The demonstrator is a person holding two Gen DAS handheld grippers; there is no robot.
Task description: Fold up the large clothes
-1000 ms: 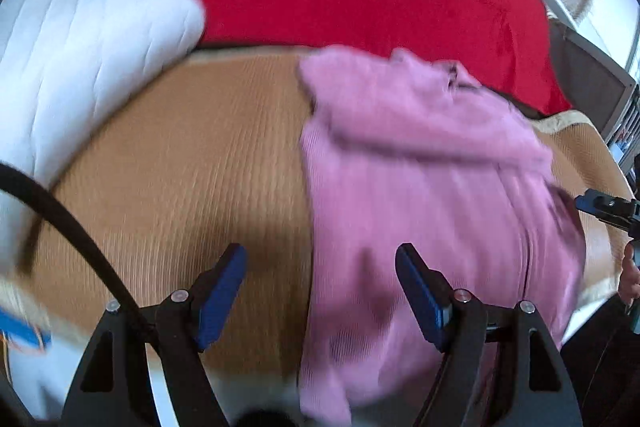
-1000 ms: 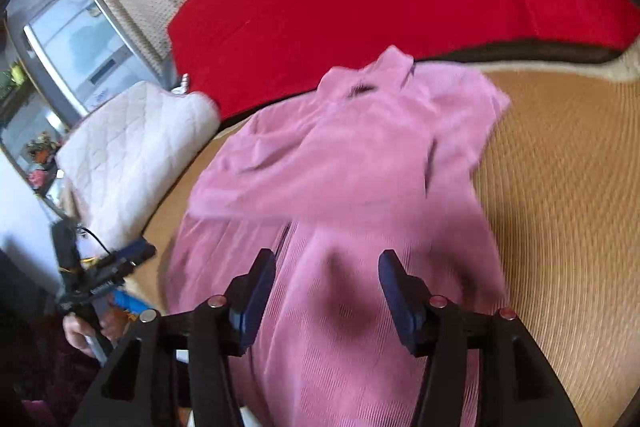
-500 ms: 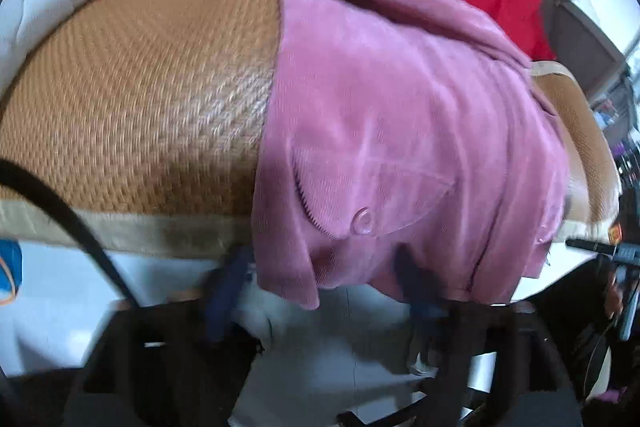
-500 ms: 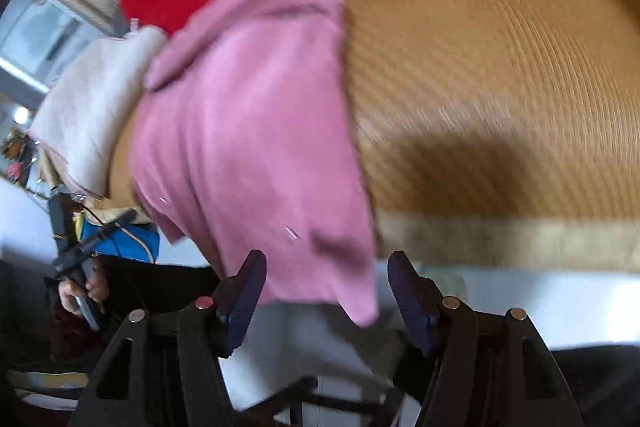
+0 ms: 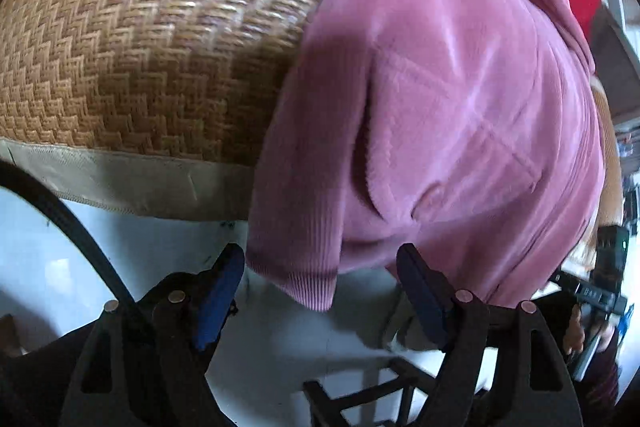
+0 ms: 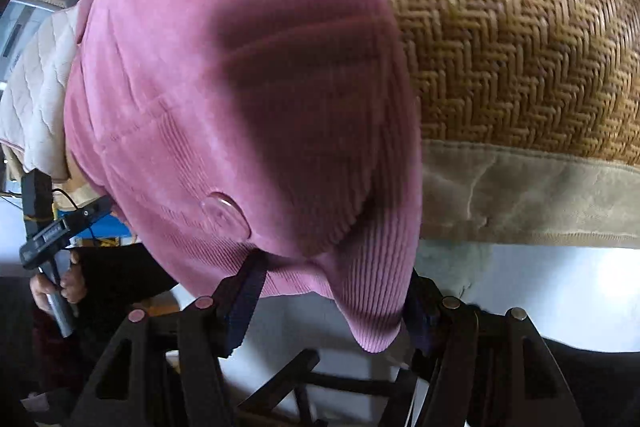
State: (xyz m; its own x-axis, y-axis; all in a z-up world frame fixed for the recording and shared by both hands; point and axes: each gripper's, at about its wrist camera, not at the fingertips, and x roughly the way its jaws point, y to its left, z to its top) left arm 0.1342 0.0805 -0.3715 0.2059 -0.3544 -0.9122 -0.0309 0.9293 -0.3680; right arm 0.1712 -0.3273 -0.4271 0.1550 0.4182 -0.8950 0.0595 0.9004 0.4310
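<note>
Both claws point down at the pink jacket's hanging edge.

The pink jacket [image 5: 460,107] lies mid-frame on the woven mat [image 5: 152,27]. The left gripper [image 5: 320,287] is apart around one corner. The right gripper [image 6: 332,303] is closing, a corner between its pads.

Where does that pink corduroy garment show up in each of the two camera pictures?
Left wrist view: the pink corduroy garment fills the right half, hem corner hanging between the tool's fingers.
Right wrist view: it fills the left and centre, hem corner drooping at bottom centre.
Shared landmark: the woven mat beneath it.
</note>
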